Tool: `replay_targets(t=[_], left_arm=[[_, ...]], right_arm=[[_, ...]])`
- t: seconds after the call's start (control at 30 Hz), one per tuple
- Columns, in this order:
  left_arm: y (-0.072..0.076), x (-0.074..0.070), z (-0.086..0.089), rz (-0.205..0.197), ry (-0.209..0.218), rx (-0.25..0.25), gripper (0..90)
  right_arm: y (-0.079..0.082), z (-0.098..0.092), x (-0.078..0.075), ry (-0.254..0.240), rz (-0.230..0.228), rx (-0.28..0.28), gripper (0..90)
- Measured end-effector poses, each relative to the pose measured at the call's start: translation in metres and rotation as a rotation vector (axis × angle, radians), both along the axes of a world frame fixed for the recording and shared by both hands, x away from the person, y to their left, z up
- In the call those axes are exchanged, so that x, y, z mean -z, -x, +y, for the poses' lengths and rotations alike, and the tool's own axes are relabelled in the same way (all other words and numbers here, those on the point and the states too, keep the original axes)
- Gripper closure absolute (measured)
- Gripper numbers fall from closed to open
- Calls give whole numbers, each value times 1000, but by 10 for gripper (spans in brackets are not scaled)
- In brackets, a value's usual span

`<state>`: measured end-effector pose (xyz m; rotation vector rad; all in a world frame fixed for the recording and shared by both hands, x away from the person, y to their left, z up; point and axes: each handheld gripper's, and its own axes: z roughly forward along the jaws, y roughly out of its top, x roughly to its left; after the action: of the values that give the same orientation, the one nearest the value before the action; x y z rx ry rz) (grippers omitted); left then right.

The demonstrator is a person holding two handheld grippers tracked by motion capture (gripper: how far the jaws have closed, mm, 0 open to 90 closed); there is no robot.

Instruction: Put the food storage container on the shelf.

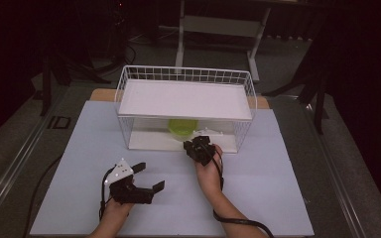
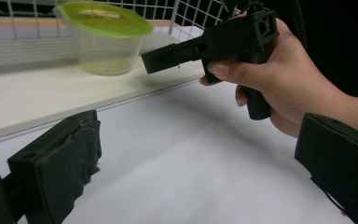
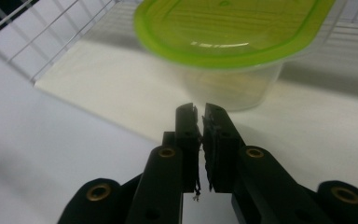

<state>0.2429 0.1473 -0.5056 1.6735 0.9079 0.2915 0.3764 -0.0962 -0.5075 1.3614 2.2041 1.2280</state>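
One container: clear plastic tub with a lime-green lid (image 3: 233,32) stands on the lower white board of the white wire basket (image 1: 129,89), under its upper white shelf (image 1: 186,99).
High view: tub is mostly hidden by the shelf, a green patch showing.
Right gripper view: lid is cut off at the top edge; tub sits just beyond the jaw tips, apart from them.
Right gripper (image 3: 198,112): jaws nearly together, a thin slit between, nothing in them.
Left gripper (image 1: 151,176): jaws spread wide and empty over the pale bench (image 1: 258,198), near the front edge.
Left gripper view: right hand (image 2: 279,84) wraps the black handle; tub blurred at top left.
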Motion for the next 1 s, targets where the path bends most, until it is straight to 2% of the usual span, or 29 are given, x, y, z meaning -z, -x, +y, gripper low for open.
replay_targets(t=[0.13,0.2,0.27,0.4,0.5,0.57,0.63,0.7,0.73,0.83,1.0], left_arm=[[3,-2,-5,-22,-9,27,13],[4,-2,-7,-44,-16,23,13],[5,-2,-7,-58,-14,28,13],[5,-2,-9,-48,-17,52,12],[4,-3,-11,-28,-12,73,13],[4,-4,-12,-20,-7,82,13],[4,-6,-12,-14,-6,97,12],[4,-8,-12,-18,-29,102,13],[4,-10,-11,-20,-27,104,12],[6,-16,-6,-31,-28,106,13],[13,-20,4,-38,-44,109,13]], right_arm=[[8,-4,-4,-9,-6,-2,781],[17,-7,-7,-8,-27,-13,700],[24,-10,-8,-13,-34,-26,674],[40,-18,-11,-38,-51,-56,489],[51,-24,-14,-51,-66,-102,334],[57,-29,-16,-58,-60,-130,269],[62,-35,-18,-76,-80,-140,193],[68,-40,-21,-98,-88,-158,178],[71,-44,-23,-97,-104,-155,178],[79,-52,-27,-94,-114,-172,160],[91,-64,-27,-59,-145,-187,161]])
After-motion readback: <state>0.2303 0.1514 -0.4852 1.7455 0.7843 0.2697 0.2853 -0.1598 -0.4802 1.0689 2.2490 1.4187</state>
